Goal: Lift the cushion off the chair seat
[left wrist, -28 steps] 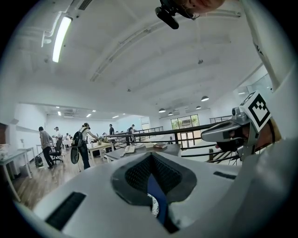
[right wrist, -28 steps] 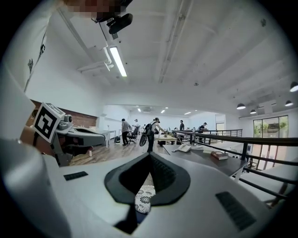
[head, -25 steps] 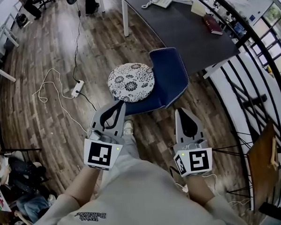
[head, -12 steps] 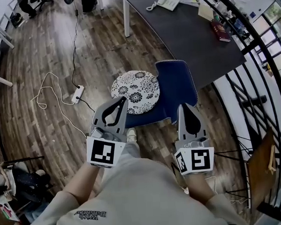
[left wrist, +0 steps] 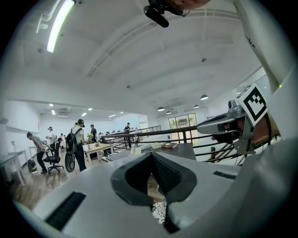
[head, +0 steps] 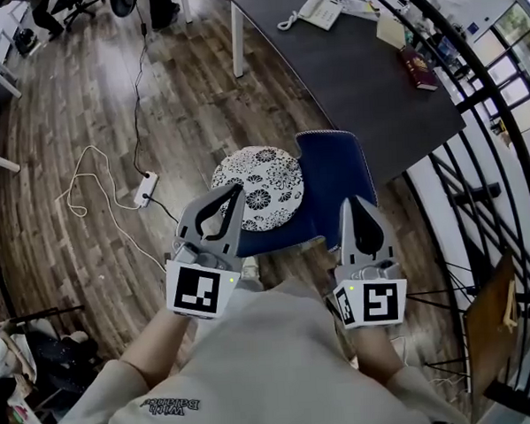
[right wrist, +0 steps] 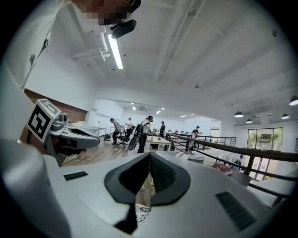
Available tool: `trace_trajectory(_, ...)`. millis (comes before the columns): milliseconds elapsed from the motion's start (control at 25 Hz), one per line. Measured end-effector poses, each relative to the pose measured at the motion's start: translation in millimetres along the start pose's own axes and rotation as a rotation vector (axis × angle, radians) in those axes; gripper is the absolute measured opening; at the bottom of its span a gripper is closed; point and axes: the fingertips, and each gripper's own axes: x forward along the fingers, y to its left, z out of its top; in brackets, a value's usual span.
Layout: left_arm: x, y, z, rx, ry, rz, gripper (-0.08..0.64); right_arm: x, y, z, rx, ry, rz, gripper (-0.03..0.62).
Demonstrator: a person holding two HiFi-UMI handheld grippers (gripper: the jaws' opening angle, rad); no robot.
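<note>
A round white cushion [head: 257,187] with a black flower print lies on the seat of a dark blue chair [head: 335,187], seen in the head view. My left gripper [head: 235,189] hovers at the cushion's near left edge with its jaws shut and nothing between them. My right gripper [head: 354,200] is shut too, over the chair's near right side, beside the cushion. In the left gripper view, a patch of the cushion [left wrist: 159,211] shows below the closed tips [left wrist: 150,155]. The right gripper view gives a similar glimpse of the cushion [right wrist: 139,214].
A dark desk [head: 355,69] stands beyond the chair with a phone [head: 312,11] and a red book [head: 420,68]. A power strip [head: 145,188] and white cables lie on the wooden floor at left. A black railing [head: 477,195] runs along the right. People stand far off.
Both grippers have moved forward together toward the chair; the cushion and chair now sit closer to their tips. The jaws have stayed shut.
</note>
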Motion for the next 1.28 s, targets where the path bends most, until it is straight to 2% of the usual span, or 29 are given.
trace_trajectory(320,12,-2,4,-0.016,0.012,0.011,0.005,17,-7,4,-0.002,-0.007,0.054,0.003)
trace_trajectory(480,19,-9,4,0.003,0.035,0.011,0.005,21,-17,-3,0.005,-0.003,0.083,0.003)
trace_trajectory(720,27,-19,1,-0.038,0.058,0.031,0.005,27,-23,-11,0.034,0.013,0.124,0.003)
trace_trajectory(1000,49,-23,-12,-0.057,0.087,0.028,0.005,40,-36,-32,0.037,0.033,0.128,0.003)
trace_trajectory(1280,90,-12,-29,-0.075,0.079,0.032,0.005,87,-43,-60,0.059,0.053,0.140,0.003)
